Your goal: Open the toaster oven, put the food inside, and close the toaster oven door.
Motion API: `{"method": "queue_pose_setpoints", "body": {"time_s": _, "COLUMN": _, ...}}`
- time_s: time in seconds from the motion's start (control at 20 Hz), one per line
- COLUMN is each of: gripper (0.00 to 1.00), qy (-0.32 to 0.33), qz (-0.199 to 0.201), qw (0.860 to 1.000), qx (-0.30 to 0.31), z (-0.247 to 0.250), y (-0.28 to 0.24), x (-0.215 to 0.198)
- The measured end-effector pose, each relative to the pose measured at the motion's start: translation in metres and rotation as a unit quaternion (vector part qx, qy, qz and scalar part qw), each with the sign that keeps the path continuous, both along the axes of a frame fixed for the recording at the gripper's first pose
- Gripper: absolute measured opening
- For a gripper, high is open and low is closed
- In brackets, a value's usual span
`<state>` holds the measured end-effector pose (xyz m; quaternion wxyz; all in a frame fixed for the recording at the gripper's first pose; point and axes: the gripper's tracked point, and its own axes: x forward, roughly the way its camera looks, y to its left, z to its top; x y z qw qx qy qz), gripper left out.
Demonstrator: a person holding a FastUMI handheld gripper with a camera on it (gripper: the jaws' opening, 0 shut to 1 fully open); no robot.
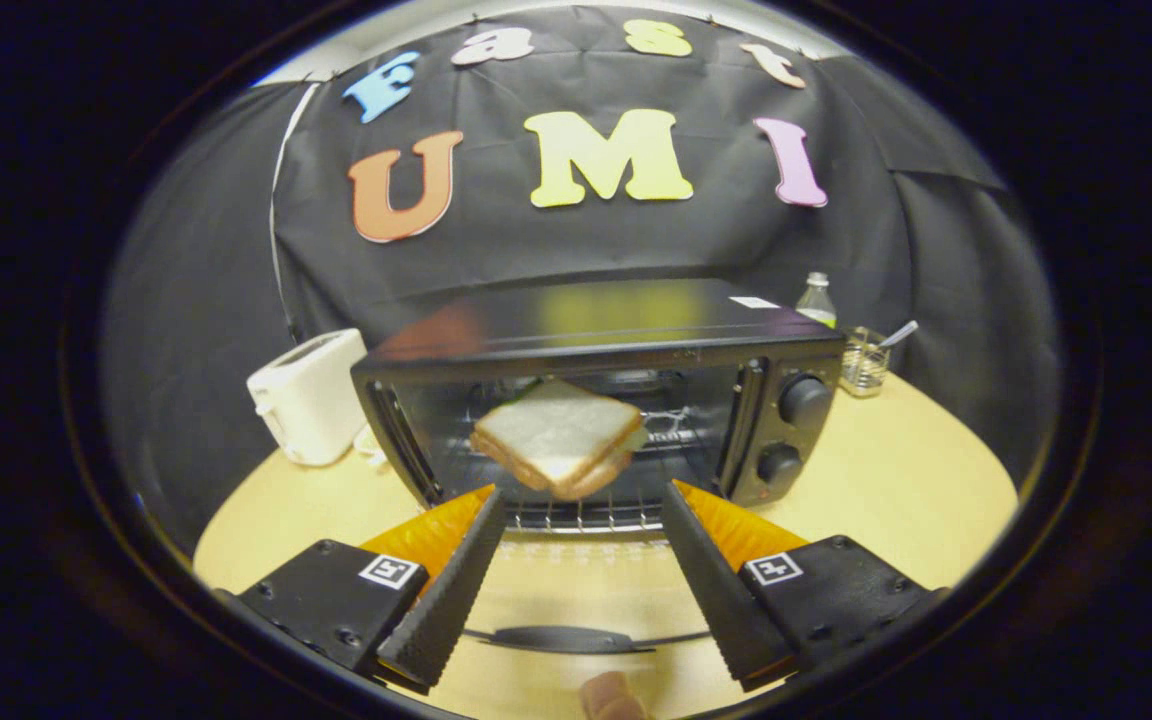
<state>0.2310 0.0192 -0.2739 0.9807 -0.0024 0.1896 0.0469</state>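
The black toaster oven (626,330) stands on the table with its glass door folded down flat towards me, and the door handle (556,638) lies between my fingers. A sandwich (556,435) of white bread sits tilted over the wire rack (586,515) inside the oven mouth. My gripper (581,492) is open. Its fingertips stop just short of the sandwich, one on each side, and do not touch it. Two knobs (804,400) sit on the oven's right panel.
A white pop-up toaster (306,395) stands left of the oven. Behind the oven's right corner are a bottle (816,300) and a small glass holder (864,365) with a spoon. The round wooden table (896,480) has bare surface to the right. A small pinkish rounded thing (611,695) lies below the door handle.
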Motion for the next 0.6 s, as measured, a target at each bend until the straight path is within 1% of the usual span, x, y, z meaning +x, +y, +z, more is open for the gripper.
{"method": "queue_pose_setpoints", "body": {"time_s": 0.1, "gripper": 1.00, "qy": 0.016, "qz": 0.002, "qw": 1.000, "qx": 0.017, "z": -0.016, "y": 0.004, "x": -0.015}}
{"method": "queue_pose_setpoints", "body": {"time_s": 0.25, "gripper": 1.00, "qy": 0.054, "qz": -0.011, "qw": 0.998, "qx": 0.025, "z": -0.045, "y": -0.004, "x": -0.033}}
{"method": "queue_pose_setpoints", "body": {"time_s": 0.35, "gripper": 1.00, "qy": 0.057, "qz": -0.013, "qw": 0.998, "qx": 0.029, "z": -0.056, "y": -0.002, "x": -0.054}}
{"method": "queue_pose_setpoints", "body": {"time_s": 0.6, "gripper": 1.00, "qy": 0.069, "qz": -0.011, "qw": 0.998, "qx": -0.006, "z": -0.076, "y": -0.001, "x": -0.086}}
